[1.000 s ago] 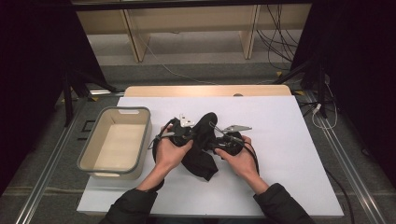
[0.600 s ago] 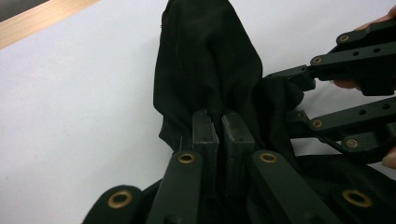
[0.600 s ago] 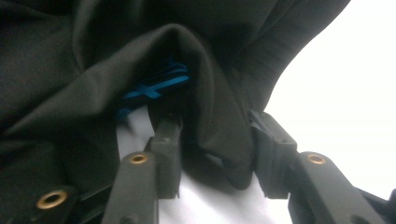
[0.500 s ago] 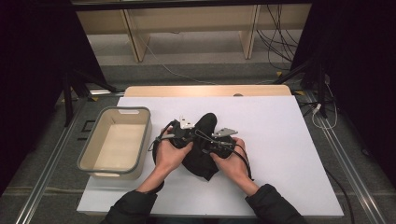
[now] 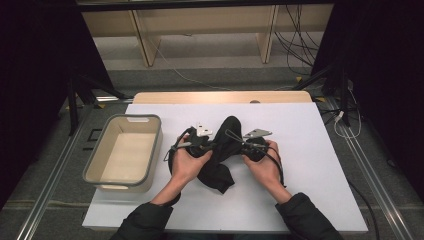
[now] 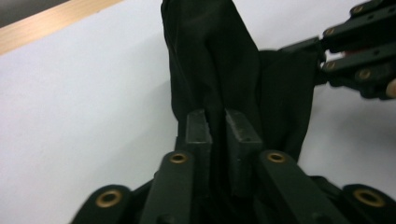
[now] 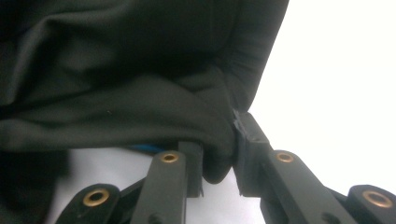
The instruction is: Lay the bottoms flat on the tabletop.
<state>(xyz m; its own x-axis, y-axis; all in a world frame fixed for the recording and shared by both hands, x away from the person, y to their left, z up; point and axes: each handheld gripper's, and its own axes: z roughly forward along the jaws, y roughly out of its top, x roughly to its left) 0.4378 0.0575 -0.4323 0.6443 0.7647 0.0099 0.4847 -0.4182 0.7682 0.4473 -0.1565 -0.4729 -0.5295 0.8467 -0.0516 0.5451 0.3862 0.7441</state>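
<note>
A white worktop [image 5: 310, 150] stands in a dark room, with wooden furniture legs and loose cables on the floor behind it. One beige tub [image 5: 122, 152] sits on its left part, and one black cloth [image 5: 220, 160] hangs bunched near the middle, between two tools.

The left tool [image 5: 207, 145] has its jaws nearly together, with a narrow slot between the pads. In the left gripper view a fold of the cloth [image 6: 210, 70] runs down into that slot, and the pads pinch it; these jaws have just been opening a little. The right tool [image 5: 243, 146] has just been closing. In the right gripper view a rounded fold of the cloth [image 7: 140, 93] sits between its pads, with the right pad pressed against the fabric and the left pad touching the fold's other side.

Two hands hold the tools, one each, palms turned inward and thumbs on top. The tools point at each other across the cloth. Both forearms, in dark sleeves, come up from the near edge. The cloth's lower end droops to the worktop between the wrists, while its upper end rises above the tools.
</note>
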